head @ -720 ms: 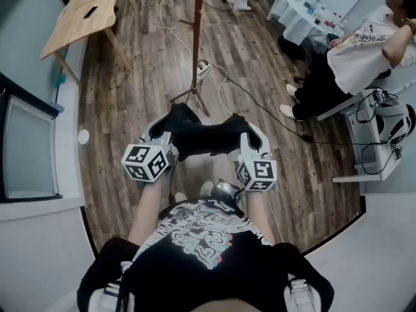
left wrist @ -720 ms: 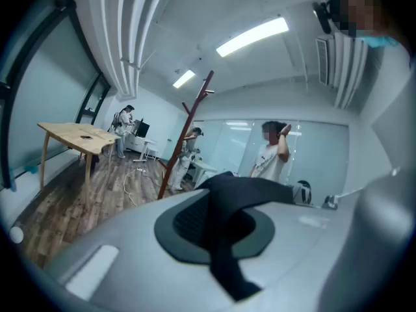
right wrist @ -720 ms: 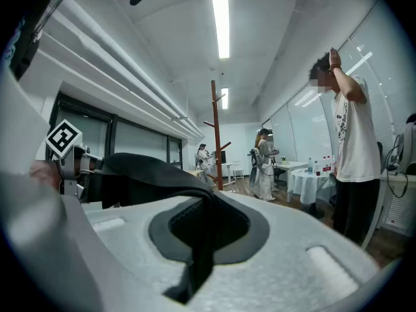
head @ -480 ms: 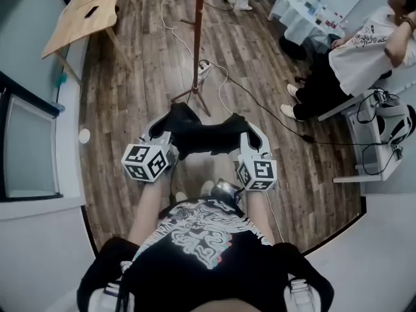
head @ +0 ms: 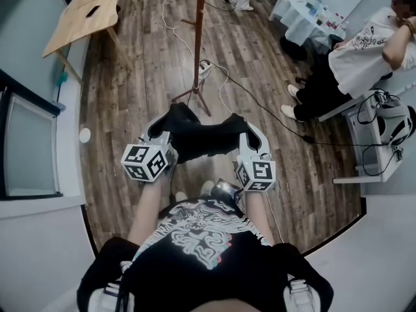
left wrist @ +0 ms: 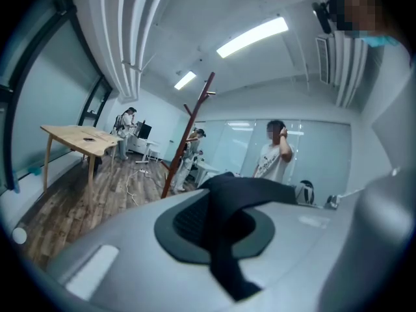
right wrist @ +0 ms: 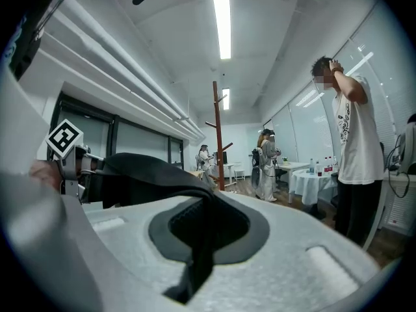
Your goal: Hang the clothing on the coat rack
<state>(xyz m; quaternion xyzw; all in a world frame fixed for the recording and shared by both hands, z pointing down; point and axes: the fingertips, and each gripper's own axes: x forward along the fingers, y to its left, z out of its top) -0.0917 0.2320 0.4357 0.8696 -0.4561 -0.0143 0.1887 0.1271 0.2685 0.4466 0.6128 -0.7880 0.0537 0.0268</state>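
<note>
Seen from the head camera, looking steeply down, a person stands on a wood-plank floor (head: pixel 130 96) with a two-jaw gripper in each hand. Both are held out level in front of the body.

A black garment (head: pixel 203 137) hangs stretched between the two grippers, just beyond the person's feet. The left gripper (head: pixel 158 127) grips its left end. In the left gripper view, a fold of the black cloth runs through the closed jaws, which are clamped narrow on it. The right gripper (head: pixel 249 130) grips the other end. Its own view shows the same thing, with the jaws pressed together on a strip of the cloth and the rest of the garment draped off to the left.

The coat rack (head: pixel 197 38), a tall reddish-brown wooden pole on splayed feet, stands at 12 o'clock from the garment, near it but not touching. Nothing hangs on the pegs that show.

A white cable (head: pixel 170 19) and a black cable (head: pixel 260 106) trail across the floor around the rack's feet. A light wooden table (head: pixel 84 12) sits at 10 o'clock. At 2 o'clock, well apart from the rack, is another person (head: pixel 364 51) in a white printed T-shirt and black trousers, with one hand raised to the head. A small white-covered table (head: pixel 302 12) stands at 1 o'clock.
</note>
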